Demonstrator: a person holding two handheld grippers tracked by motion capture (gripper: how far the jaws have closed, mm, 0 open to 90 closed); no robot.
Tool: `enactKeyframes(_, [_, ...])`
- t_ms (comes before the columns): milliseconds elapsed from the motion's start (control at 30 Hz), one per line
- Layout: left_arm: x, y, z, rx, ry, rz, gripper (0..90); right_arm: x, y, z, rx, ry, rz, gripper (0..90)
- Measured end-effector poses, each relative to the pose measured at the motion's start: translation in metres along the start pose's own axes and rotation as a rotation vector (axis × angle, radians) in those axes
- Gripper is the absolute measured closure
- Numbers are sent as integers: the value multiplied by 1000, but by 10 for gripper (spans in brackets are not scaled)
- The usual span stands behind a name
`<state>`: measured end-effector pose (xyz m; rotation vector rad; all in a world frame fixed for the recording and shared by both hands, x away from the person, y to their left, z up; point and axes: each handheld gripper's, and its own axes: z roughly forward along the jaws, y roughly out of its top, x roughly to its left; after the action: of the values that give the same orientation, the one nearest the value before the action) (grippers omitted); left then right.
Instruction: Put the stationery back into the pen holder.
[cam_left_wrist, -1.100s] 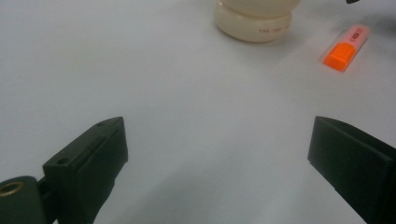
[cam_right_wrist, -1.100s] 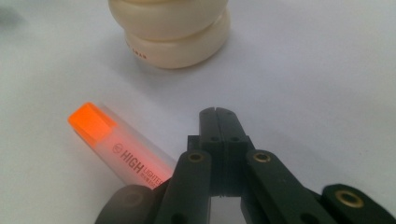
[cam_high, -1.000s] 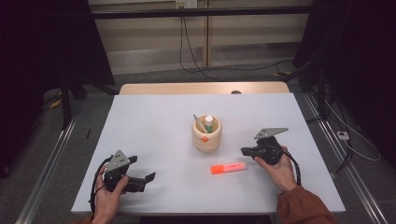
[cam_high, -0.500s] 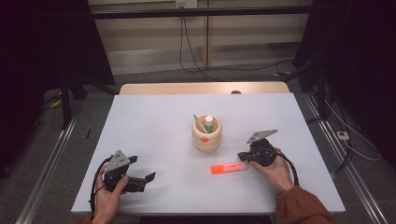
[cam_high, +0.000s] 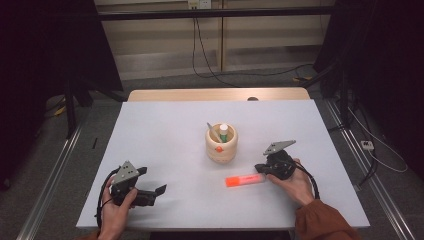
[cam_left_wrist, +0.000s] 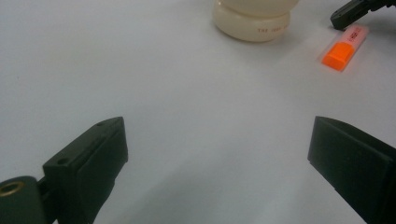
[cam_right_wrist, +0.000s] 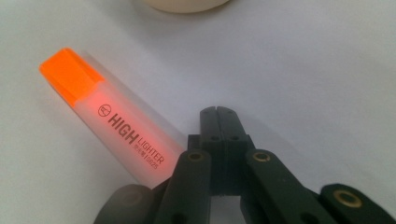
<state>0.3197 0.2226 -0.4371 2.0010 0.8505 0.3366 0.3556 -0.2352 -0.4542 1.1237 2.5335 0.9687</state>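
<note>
An orange highlighter (cam_high: 244, 180) lies flat on the white table (cam_high: 165, 135), cap end to the left. My right gripper (cam_high: 259, 167) sits at its right end, jaws shut with nothing between them. In the right gripper view the closed jaws (cam_right_wrist: 217, 113) rest just right of the highlighter (cam_right_wrist: 116, 126), whose clear end runs beside the linkage. My left gripper (cam_high: 159, 192) is held near the front left edge, open and empty. Its spread jaws (cam_left_wrist: 217, 154) point across bare table toward the highlighter (cam_left_wrist: 345, 46).
A round wooden pen holder (cam_high: 221, 144) stands at the table's middle with a green-capped tube and a pencil in it. Its base (cam_left_wrist: 252, 21) is just left of the highlighter in the left gripper view. A wooden strip (cam_high: 215, 95) runs along the far edge.
My right gripper has shifted slightly left and toward the front, ending closer to the highlighter's right end. The left gripper and the highlighter have stayed put.
</note>
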Motion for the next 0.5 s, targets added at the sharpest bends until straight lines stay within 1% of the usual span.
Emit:
enactKeyframes(67, [0, 0, 0, 1, 1, -1, 47, 2, -1, -1, 1, 2, -5, 900])
enactKeyframes(100, [0, 0, 0, 0, 2, -1, 47, 2, -2, -4, 10, 18, -1, 900])
enactKeyframes(267, [0, 0, 0, -4, 3, 0, 47, 4, -5, -7, 19, 37, 2, 900])
enactKeyframes(300, [0, 0, 1, -2, 3, 0, 47, 5, -7, -9, 24, 49, -3, 900])
enactKeyframes(333, [0, 0, 1, -1, 2, 0, 47, 5, -7, -9, 24, 49, -3, 900])
enactKeyframes(367, [0, 0, 1, -1, 1, 0, 47, 5, -9, -11, 27, 65, -3, 900])
enactKeyframes(500, [0, 0, 1, 4, 2, -1, 47, 7, -11, -14, 35, 78, -6, 900])
